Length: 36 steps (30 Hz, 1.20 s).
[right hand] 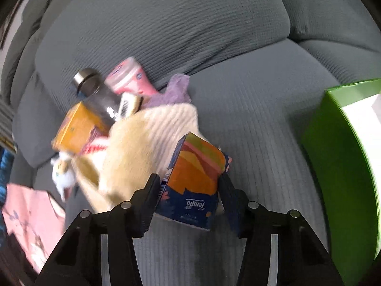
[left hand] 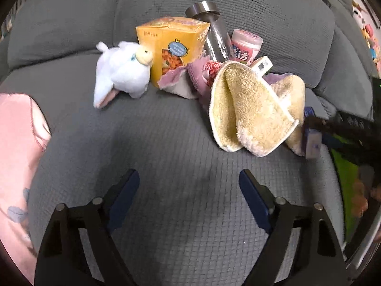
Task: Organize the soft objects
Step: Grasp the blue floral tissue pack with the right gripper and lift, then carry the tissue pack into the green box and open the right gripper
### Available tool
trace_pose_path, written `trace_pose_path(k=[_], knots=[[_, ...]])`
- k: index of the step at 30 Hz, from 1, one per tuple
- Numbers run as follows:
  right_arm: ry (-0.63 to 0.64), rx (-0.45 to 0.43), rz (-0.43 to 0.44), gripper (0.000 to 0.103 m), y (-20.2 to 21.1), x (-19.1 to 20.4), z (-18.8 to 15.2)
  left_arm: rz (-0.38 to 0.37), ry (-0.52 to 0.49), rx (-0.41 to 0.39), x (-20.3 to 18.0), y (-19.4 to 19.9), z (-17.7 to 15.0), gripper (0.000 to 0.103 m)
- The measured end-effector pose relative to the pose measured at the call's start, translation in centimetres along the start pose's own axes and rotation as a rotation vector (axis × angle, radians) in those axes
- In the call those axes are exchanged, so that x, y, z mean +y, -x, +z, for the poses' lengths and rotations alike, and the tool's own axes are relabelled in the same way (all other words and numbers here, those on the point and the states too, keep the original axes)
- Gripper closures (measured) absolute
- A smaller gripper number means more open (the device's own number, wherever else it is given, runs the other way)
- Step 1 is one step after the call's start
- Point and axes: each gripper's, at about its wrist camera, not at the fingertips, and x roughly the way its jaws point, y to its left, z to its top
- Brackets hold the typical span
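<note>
We are looking at a home living room: a grey cushioned sofa point(left hand: 181, 131) is carrying a plush toy point(left hand: 121, 71), towels point(left hand: 250, 109) and snack packs point(left hand: 173, 47).

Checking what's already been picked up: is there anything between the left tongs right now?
No, the left tongs stand wide open over bare grey sofa, with the plush and towel lying farther ahead.

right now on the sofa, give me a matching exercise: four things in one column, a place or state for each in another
Things:
1. plush lamb
2. tissue pack
3. clear bottle
4. left gripper

States:
a. between the right gripper's fingers
b. open over bare cushion
c. left of the orange box
d. leaning, steel cap up

Pairs: 1-c, 2-a, 3-d, 4-b
</note>
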Motion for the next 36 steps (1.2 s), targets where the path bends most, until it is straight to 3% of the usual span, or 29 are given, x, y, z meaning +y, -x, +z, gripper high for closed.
trace_pose_path(k=[3,7,11,12,13,15,19,23,25,28,30,33,36], knots=[[0.087,-0.024,0.013,0.05,2.0,1.9,-1.9,-0.026,0.003,0.0,0.4,0.4,-0.2,0.021],[0.185,0.04,0.035,0.05,1.9,4.0,-5.1,-0.036,0.021,-0.007,1.0,0.8,0.2,0.021],[0.242,0.104,-0.014,0.05,0.0,5.6,-6.7,-0.038,0.044,0.022,1.4,0.4,-0.1,0.022],[0.246,0.111,-0.012,0.043,-0.2,5.8,-6.7,-0.044,0.046,0.03,1.4,0.3,-0.1,0.023],[0.245,0.117,-0.011,0.03,-0.1,5.8,-6.6,-0.054,0.046,0.036,1.3,0.3,-0.2,0.024],[0.231,0.097,-0.016,0.017,0.4,5.4,-6.4,-0.079,0.042,0.033,1.0,0.4,-0.3,0.024],[0.136,0.077,0.03,0.017,1.3,3.6,-6.4,-0.18,0.014,0.028,-0.5,0.5,-0.5,0.027],[0.043,0.082,0.1,0.017,1.3,2.0,-6.1,-0.332,-0.016,0.094,-2.9,-0.6,-1.4,0.042],[0.009,0.086,0.155,0.027,1.2,1.3,-6.1,-0.364,-0.045,0.12,-4.1,-1.1,-2.0,0.054],[-0.026,0.116,0.195,0.051,0.1,1.1,-6.0,-0.381,-0.087,0.131,-5.7,-1.7,-2.2,0.058],[-0.029,0.152,0.187,0.058,-1.0,1.0,-6.1,-0.388,-0.097,0.133,-6.2,-2.1,-2.2,0.063],[-0.04,0.183,0.229,0.06,-2.1,1.1,-6.3,-0.409,-0.098,0.136,-6.4,-2.4,-2.3,0.067],[-0.021,0.178,0.234,0.06,-2.0,1.6,-6.2,-0.382,-0.139,0.112,-7.2,-2.1,-2.2,0.068]])
